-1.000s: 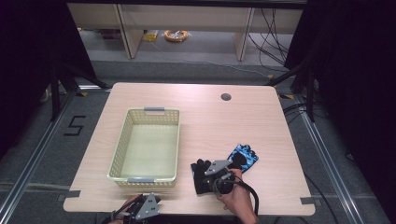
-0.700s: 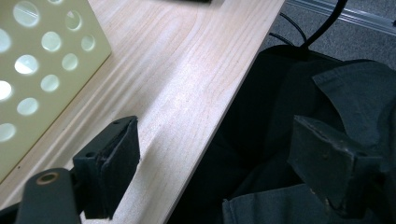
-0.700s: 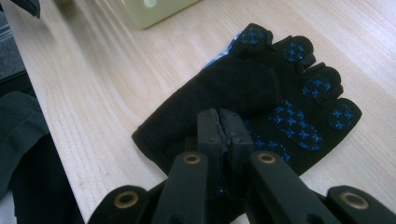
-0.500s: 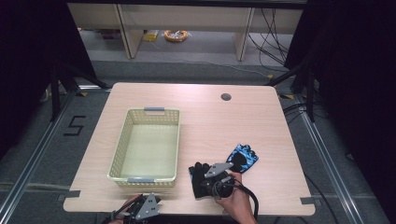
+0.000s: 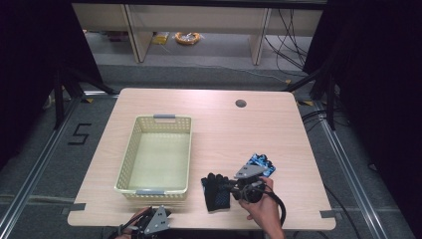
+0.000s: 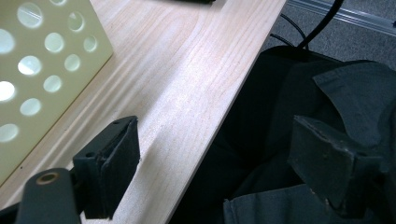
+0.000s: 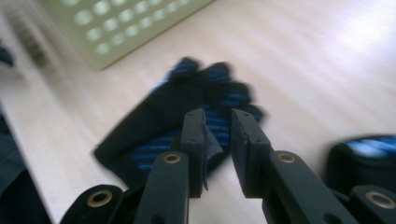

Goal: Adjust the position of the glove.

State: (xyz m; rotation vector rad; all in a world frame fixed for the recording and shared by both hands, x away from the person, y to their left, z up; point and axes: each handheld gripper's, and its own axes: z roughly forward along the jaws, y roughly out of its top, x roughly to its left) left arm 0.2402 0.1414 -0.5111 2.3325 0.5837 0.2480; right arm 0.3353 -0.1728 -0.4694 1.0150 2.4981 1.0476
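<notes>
A black glove with blue stripes lies flat on the wooden table, just right of the cream basket. My right gripper, held in a hand at the table's front, points left at the glove's cuff. In the right gripper view its jaws have just been opening; a narrow gap stands between the pads, and the glove lies beyond them, apart from the pads. My left gripper hangs at the table's front edge, and its jaws stand wide open with nothing between them.
A second, bluer glove lies behind the right gripper, blurred at the right edge of the right gripper view. The basket's perforated wall is close on the left gripper's left. A round hole sits at the back right.
The right gripper has drawn back to the right and slightly up from the black glove, and its jaws have parted. The glove stays flat on the table. The left gripper has not moved.
</notes>
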